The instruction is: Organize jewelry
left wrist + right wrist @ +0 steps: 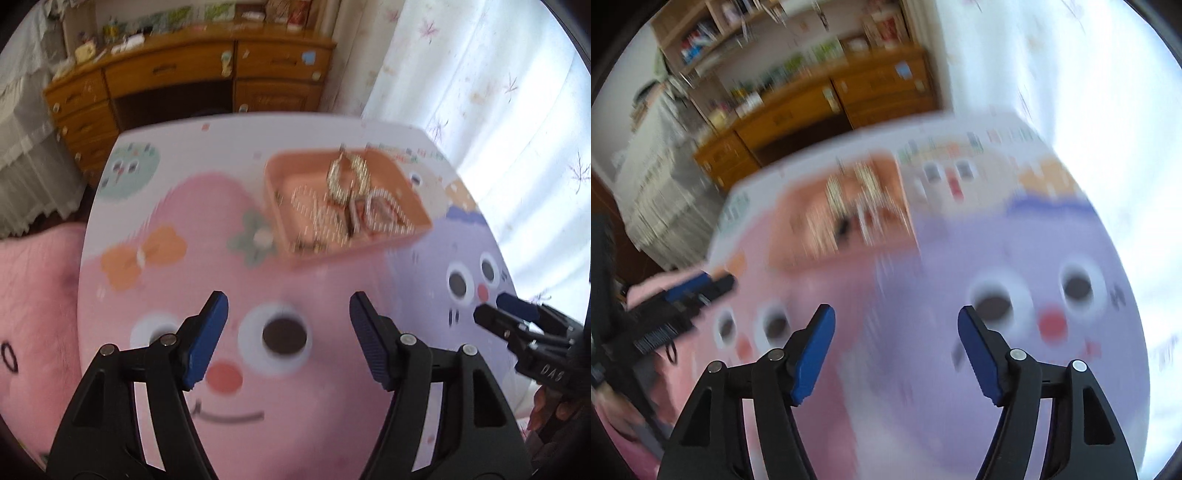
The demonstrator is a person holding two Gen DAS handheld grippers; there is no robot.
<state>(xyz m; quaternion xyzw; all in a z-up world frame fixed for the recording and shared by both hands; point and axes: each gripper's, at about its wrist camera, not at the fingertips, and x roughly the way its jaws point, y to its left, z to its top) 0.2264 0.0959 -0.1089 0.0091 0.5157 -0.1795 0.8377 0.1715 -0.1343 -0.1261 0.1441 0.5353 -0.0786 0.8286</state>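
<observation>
A peach tray [291, 173] stands on the cartoon-printed table [229, 206], holding sparkly gold hoop bangles [349, 177] and other jewelry pieces [380, 210], blurred. My left gripper [288, 314] is open and empty, above the table in front of the tray. My right gripper [895, 328] is open and empty, over the purple face print; it also shows at the right edge of the left wrist view [509, 314]. The tray [790, 236] and its jewelry [849, 199] are heavily blurred in the right wrist view. The left gripper [698, 286] appears at the left there.
A wooden desk with drawers [177, 77] stands behind the table, cluttered on top. A white floral curtain [498, 92] hangs at the right. A pink cushion [33, 295] lies left of the table. Shelves [713, 29] rise above the desk.
</observation>
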